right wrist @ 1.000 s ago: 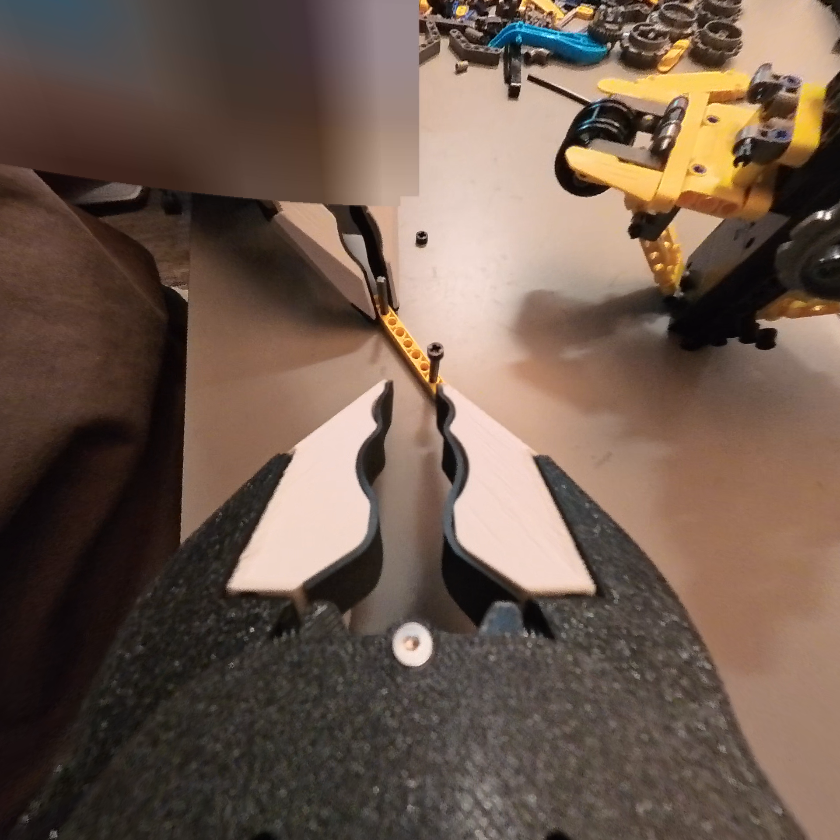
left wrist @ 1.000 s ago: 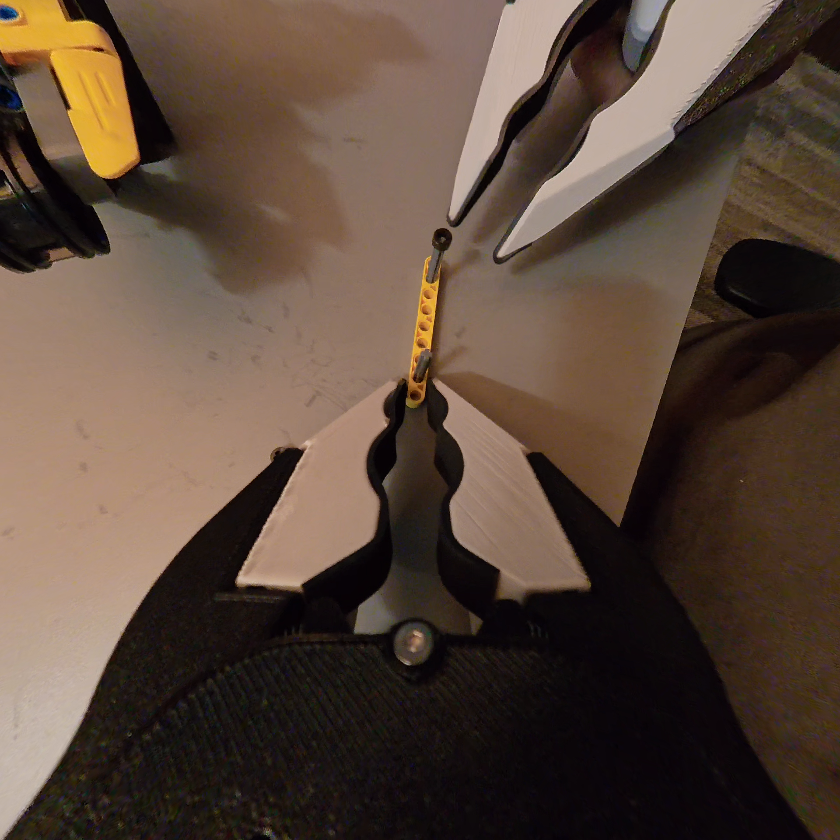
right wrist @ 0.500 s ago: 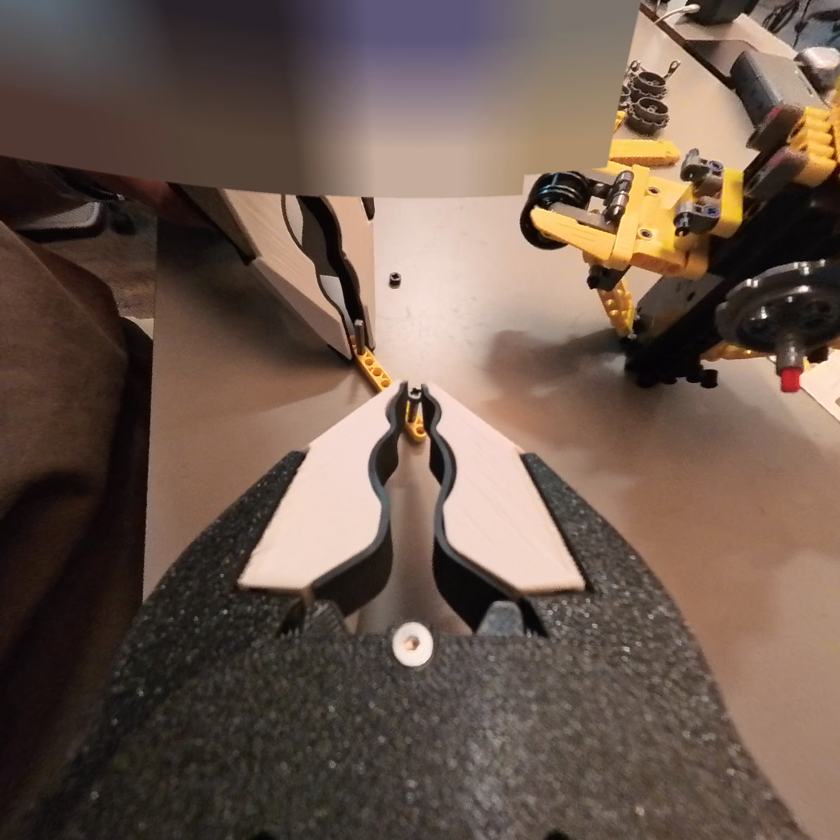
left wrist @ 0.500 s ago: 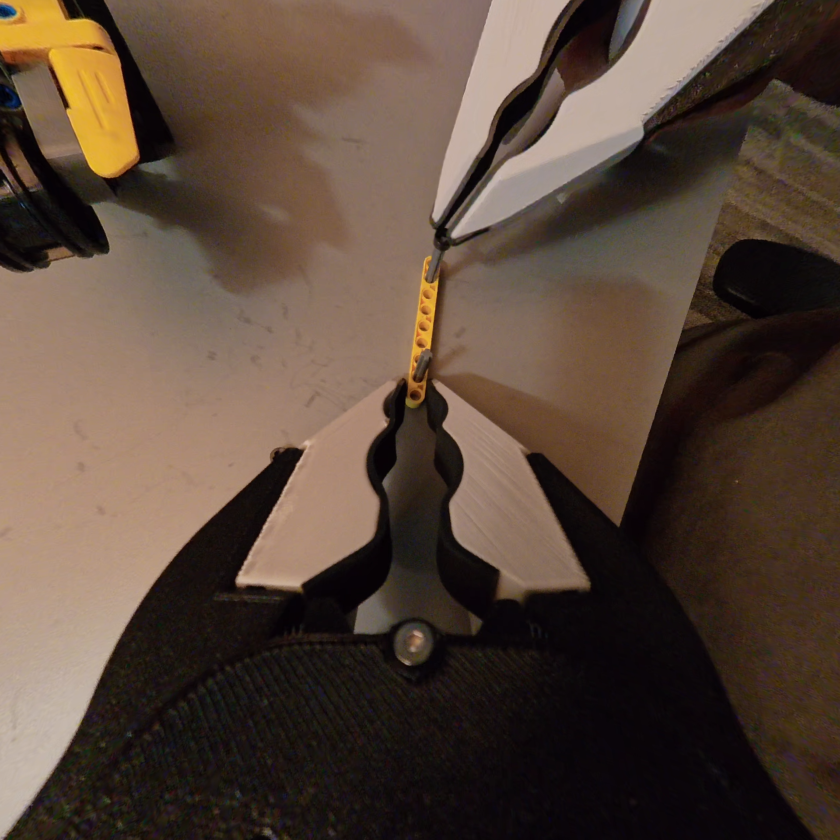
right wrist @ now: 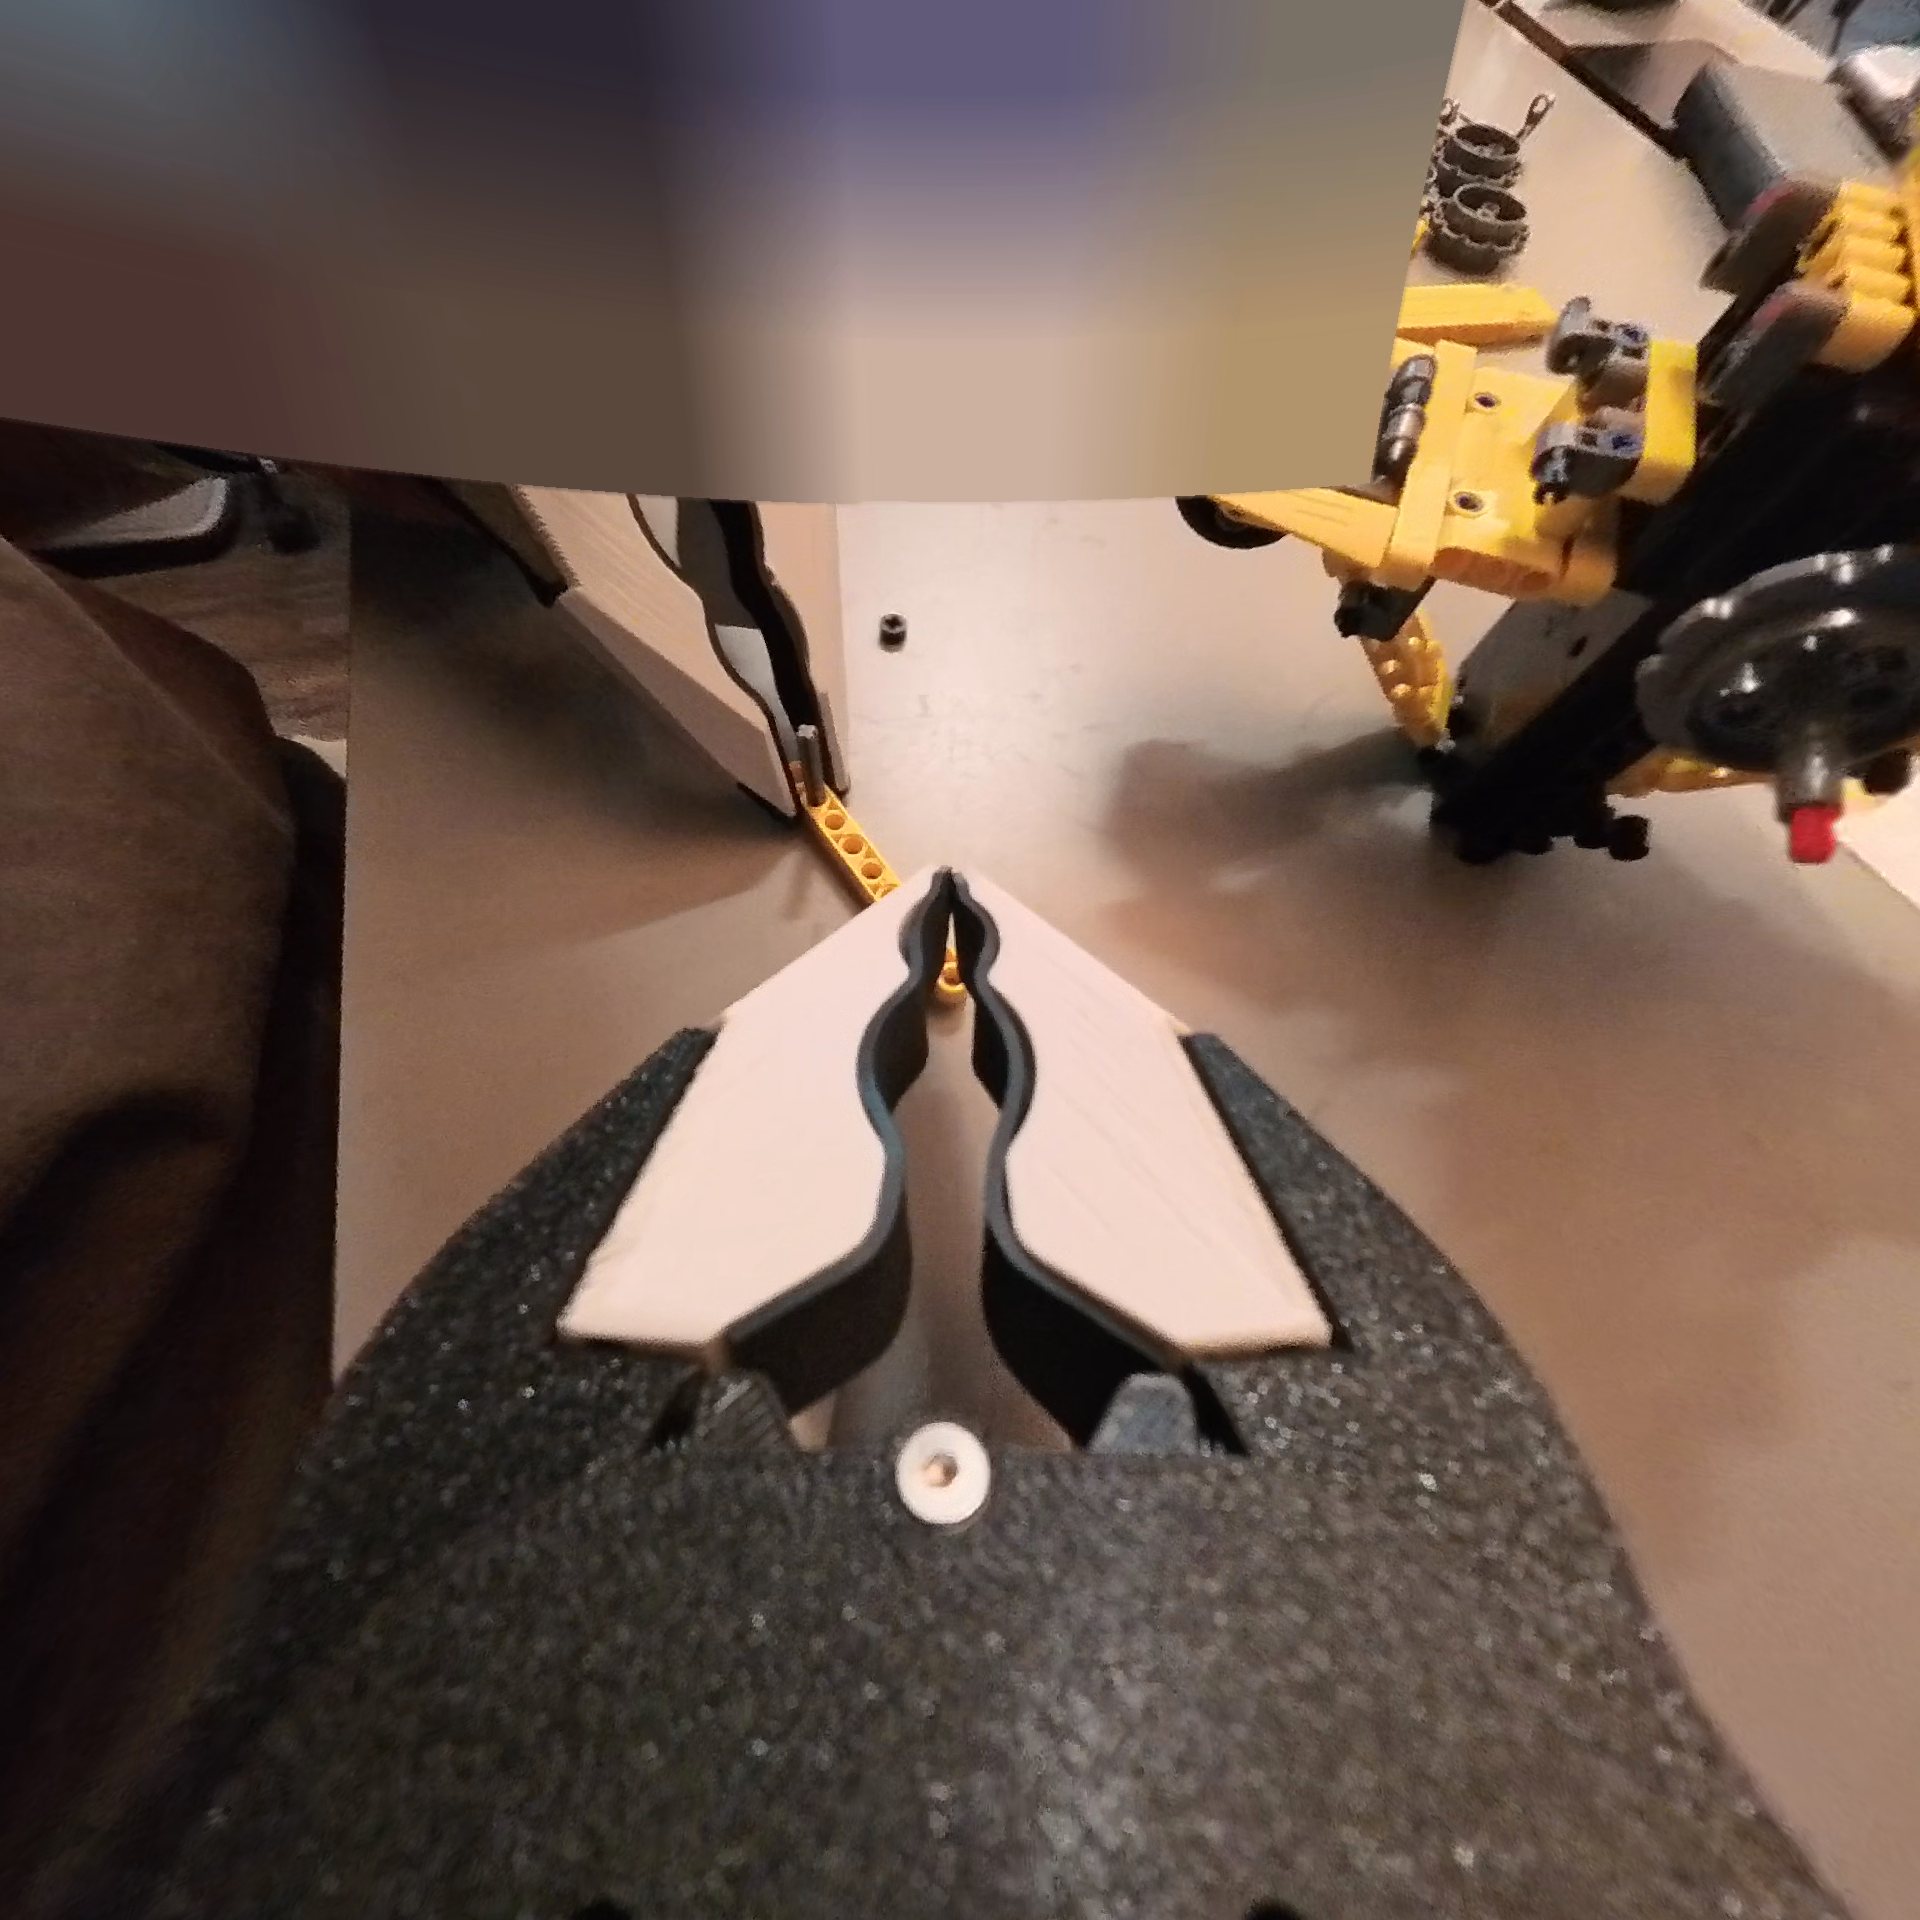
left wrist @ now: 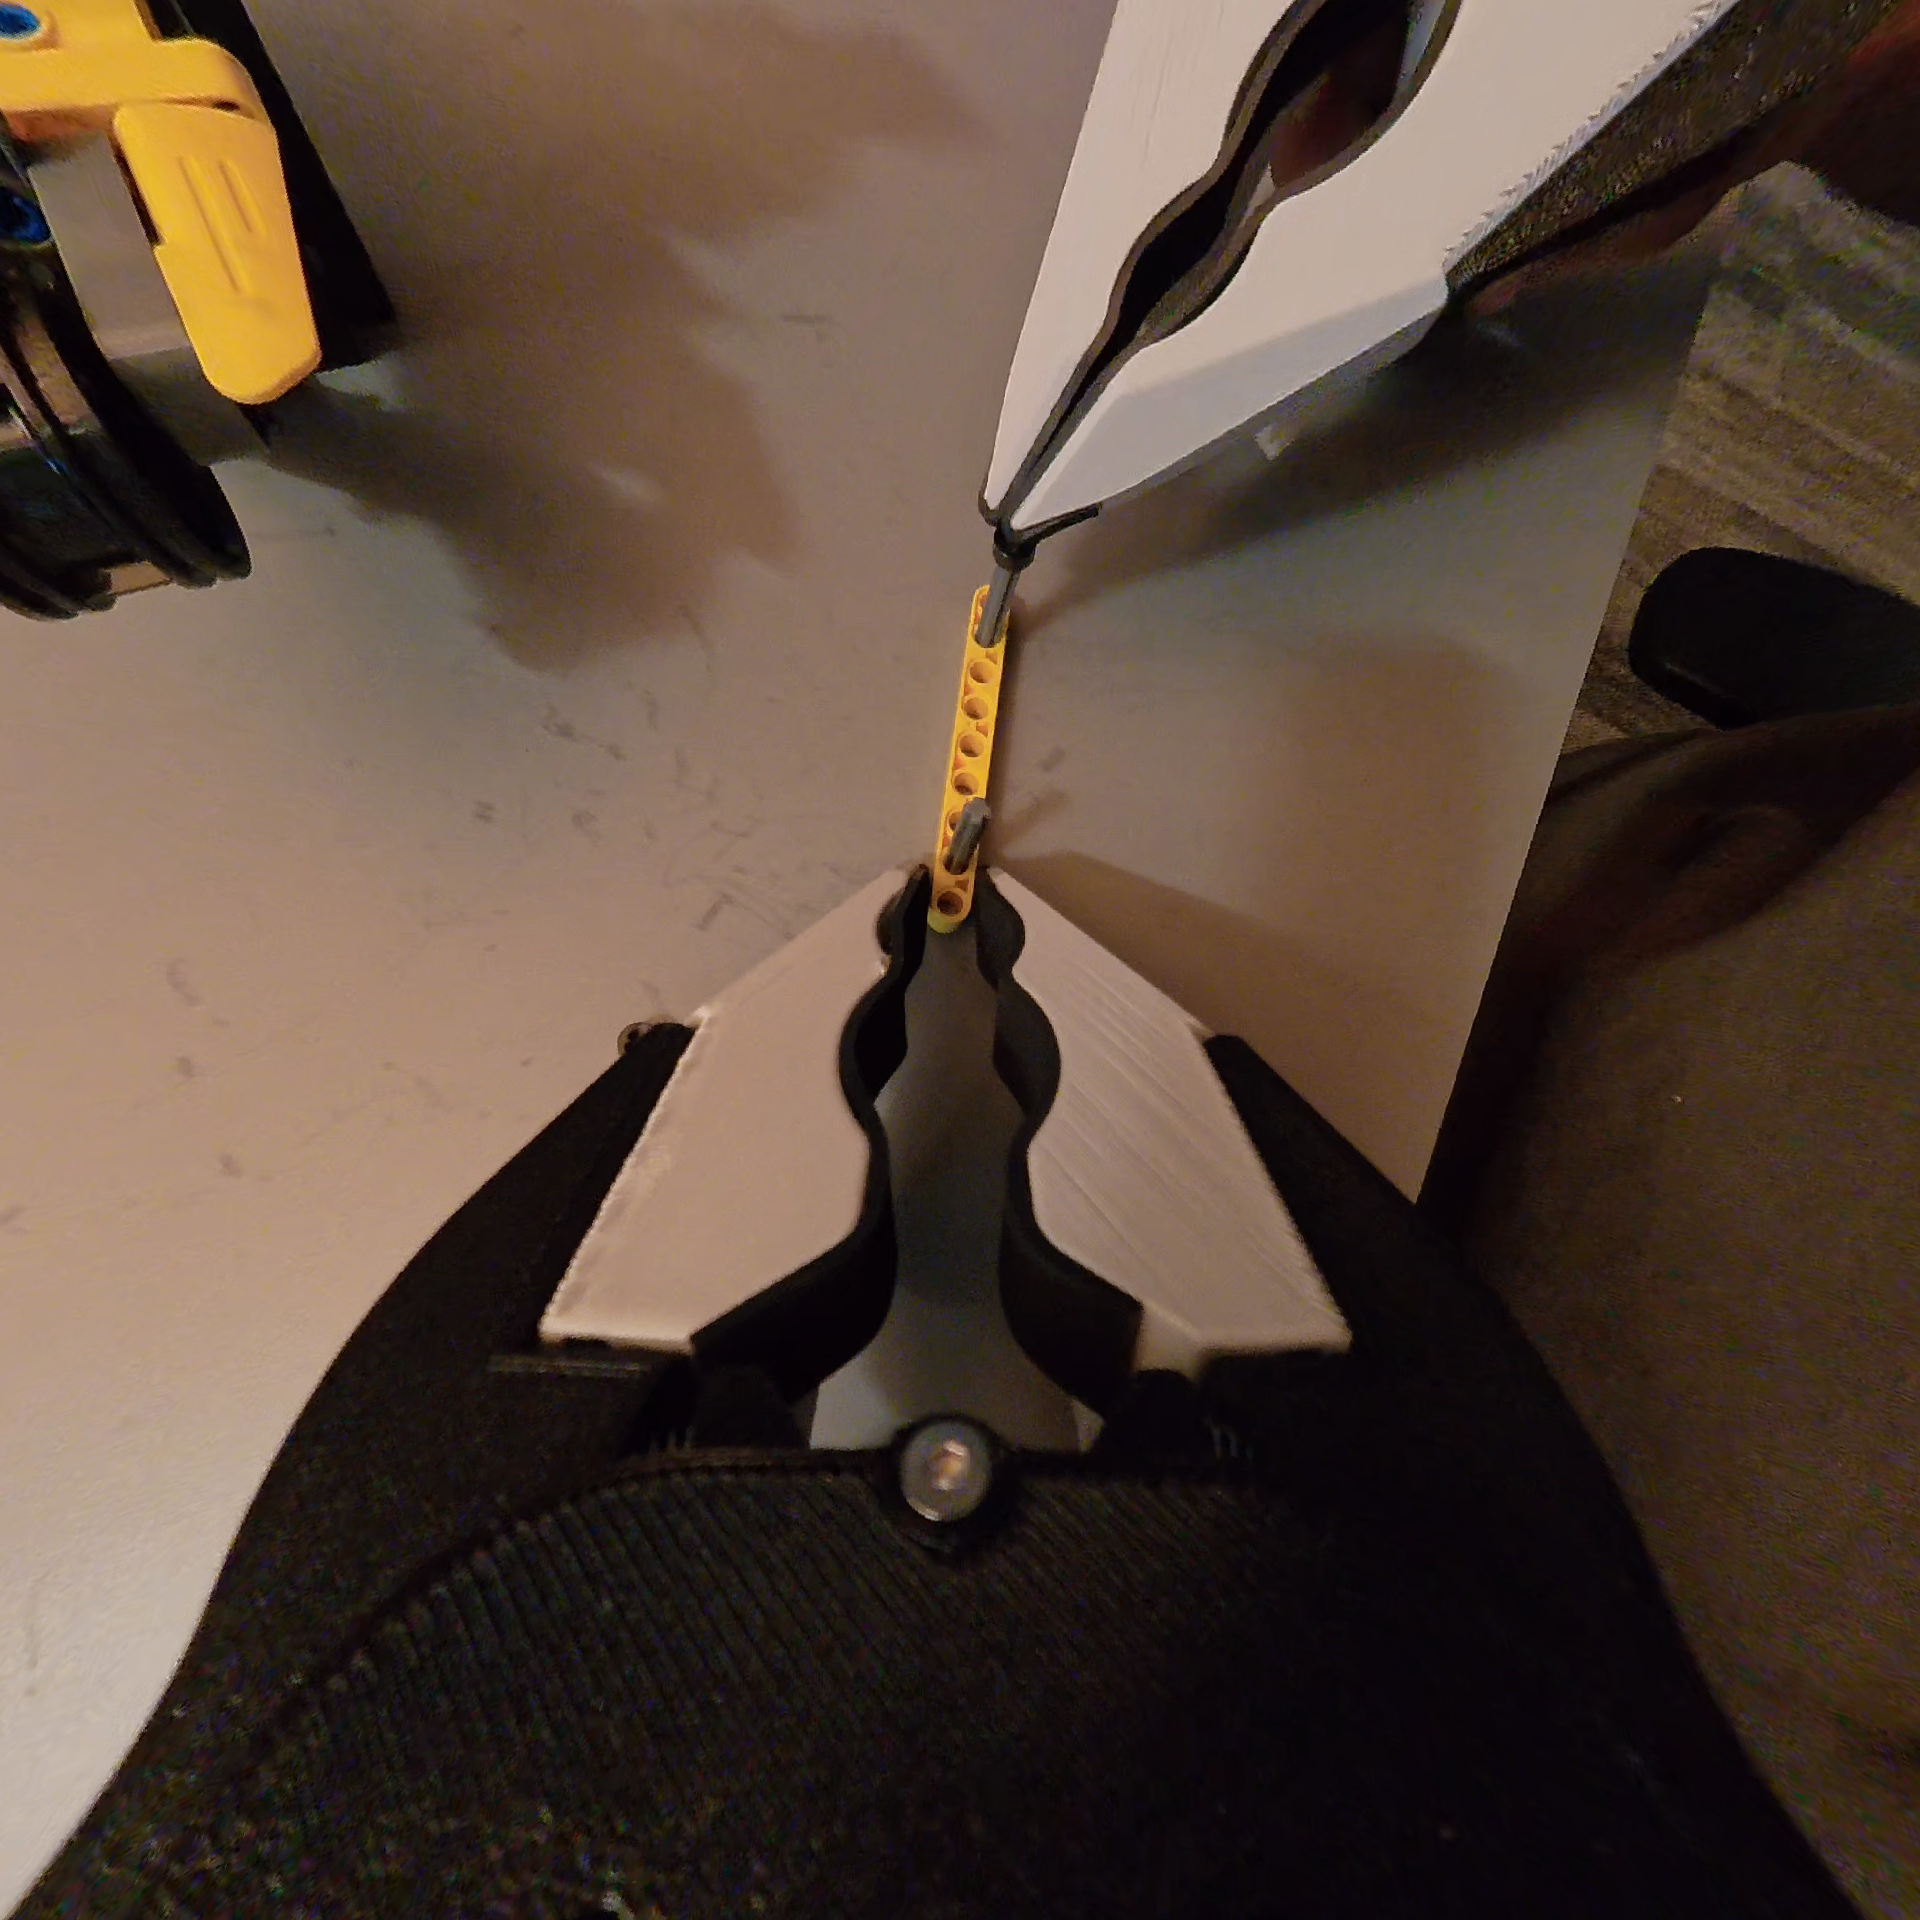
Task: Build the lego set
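A thin yellow beam with holes [left wrist: 975, 727] lies along the table. My left gripper [left wrist: 951, 896] is shut on its near end, and a short grey pin [left wrist: 971, 829] stands in a hole just ahead of the fingertips. At the far end a grey pin with a black head [left wrist: 1003, 571] stands in the beam. My right gripper [left wrist: 1023, 523] comes down from above, shut on that head. In the right wrist view my right gripper [right wrist: 945, 881] covers that pin. The beam [right wrist: 857, 842] runs from it to my left gripper [right wrist: 808, 774].
A yellow and black brick-built vehicle [right wrist: 1558, 499] with a black wheel [right wrist: 1787, 707] stands at the right, and its yellow part [left wrist: 208, 239] shows in the left wrist view. A small black bush [right wrist: 890, 630] lies on the table [left wrist: 416, 935]. The table edge [left wrist: 1538, 831] is on the right. My right fingertips sit around 6 centimeters from my left ones. The small black bush [right wrist: 890, 630] is about 6 centimeters from my left fingertips.
My right gripper came down over the far pin and closed on its black head. My left gripper kept its hold on the beam's near end without moving.
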A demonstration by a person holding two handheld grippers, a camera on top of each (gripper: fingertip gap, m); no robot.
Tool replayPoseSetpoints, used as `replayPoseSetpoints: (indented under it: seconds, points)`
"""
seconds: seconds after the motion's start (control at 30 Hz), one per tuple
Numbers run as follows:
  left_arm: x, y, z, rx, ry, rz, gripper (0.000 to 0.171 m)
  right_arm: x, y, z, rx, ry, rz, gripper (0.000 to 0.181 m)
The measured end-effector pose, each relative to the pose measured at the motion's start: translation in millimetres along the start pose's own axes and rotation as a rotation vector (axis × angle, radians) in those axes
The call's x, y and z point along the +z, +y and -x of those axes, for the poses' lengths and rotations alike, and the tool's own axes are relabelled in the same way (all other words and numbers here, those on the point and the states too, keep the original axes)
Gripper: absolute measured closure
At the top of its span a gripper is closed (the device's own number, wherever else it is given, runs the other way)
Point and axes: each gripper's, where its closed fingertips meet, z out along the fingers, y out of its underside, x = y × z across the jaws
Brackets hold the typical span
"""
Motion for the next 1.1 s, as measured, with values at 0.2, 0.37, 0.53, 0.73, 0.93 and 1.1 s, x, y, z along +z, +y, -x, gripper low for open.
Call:
replayPoseSetpoints:
  seconds: [0.2,0.37,0.53,0.73,0.93,1.1]
  points:
    - [-0.1,0.0,0.3,-0.013,0.009,0.000,0.165,0.3,0.6,0.8,0.010,0.013,0.003,0.181]
    - [-0.1,0.1,0.4,-0.008,0.004,0.000,0.165,0.3,1.2,-0.4,0.033,0.011,0.003,0.181]
    - [0.0,0.1,1.3,-0.011,0.000,0.001,0.165,0.2,1.1,-0.5,-0.002,0.046,0.005,0.181]
    - [-0.1,0.1,1.3,-0.032,0.007,0.000,0.165,0.3,0.6,-2.0,-0.084,0.160,0.011,0.181]
    - [-0.1,0.2,1.2,-0.053,0.018,-0.001,0.165,0.5,0.4,-2.1,-0.093,0.276,0.028,0.181]
    - [-0.2,0.4,1.0,-0.062,0.021,-0.001,0.165,0.4,1.4,-3.9,-0.042,0.312,0.036,0.181]
